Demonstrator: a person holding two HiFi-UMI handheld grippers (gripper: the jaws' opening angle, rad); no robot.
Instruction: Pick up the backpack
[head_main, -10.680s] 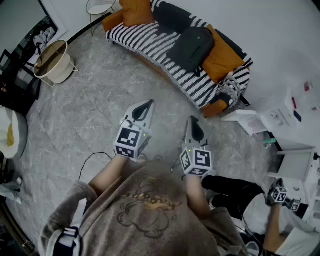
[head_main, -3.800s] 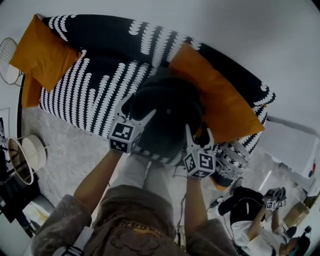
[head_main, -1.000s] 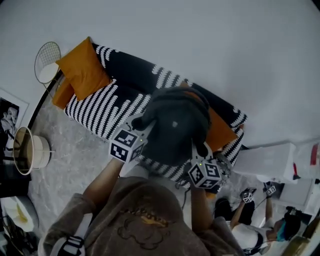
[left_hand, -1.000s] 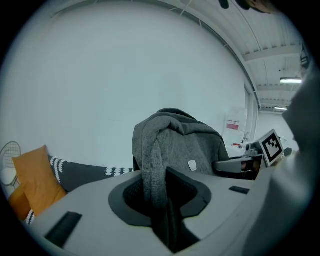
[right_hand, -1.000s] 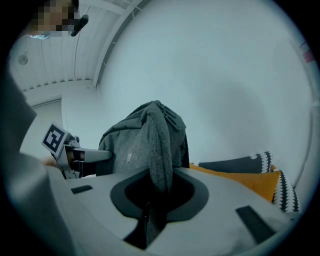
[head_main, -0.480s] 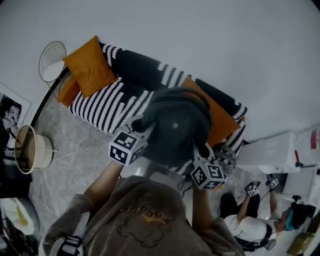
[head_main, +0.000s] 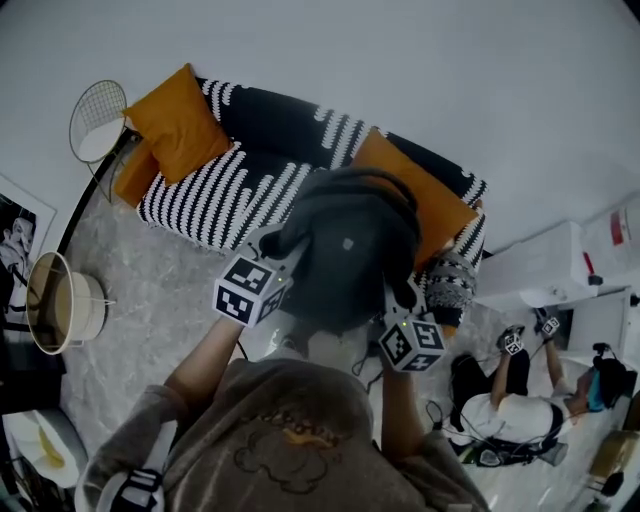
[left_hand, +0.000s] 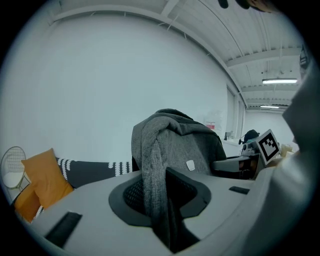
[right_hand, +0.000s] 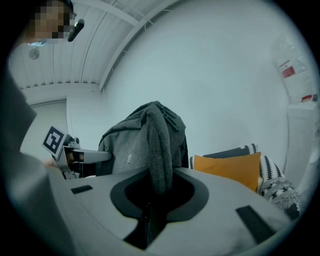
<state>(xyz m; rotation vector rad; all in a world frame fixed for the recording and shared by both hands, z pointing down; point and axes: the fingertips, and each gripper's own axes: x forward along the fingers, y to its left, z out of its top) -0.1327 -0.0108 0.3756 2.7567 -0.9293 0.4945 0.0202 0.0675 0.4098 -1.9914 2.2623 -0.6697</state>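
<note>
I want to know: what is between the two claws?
The grey backpack hangs between the left claw and right claw, both shut on it, in the head view.

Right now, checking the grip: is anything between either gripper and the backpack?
Nothing visible does. The left gripper and the right gripper are each shut directly on a grey strap of the backpack, which hangs between them.

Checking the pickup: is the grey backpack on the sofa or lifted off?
Lifted off: the dark grey fabric backpack hangs from its straps, pinched in the left tool and right tool, clear of the black-and-white striped sofa.
</note>
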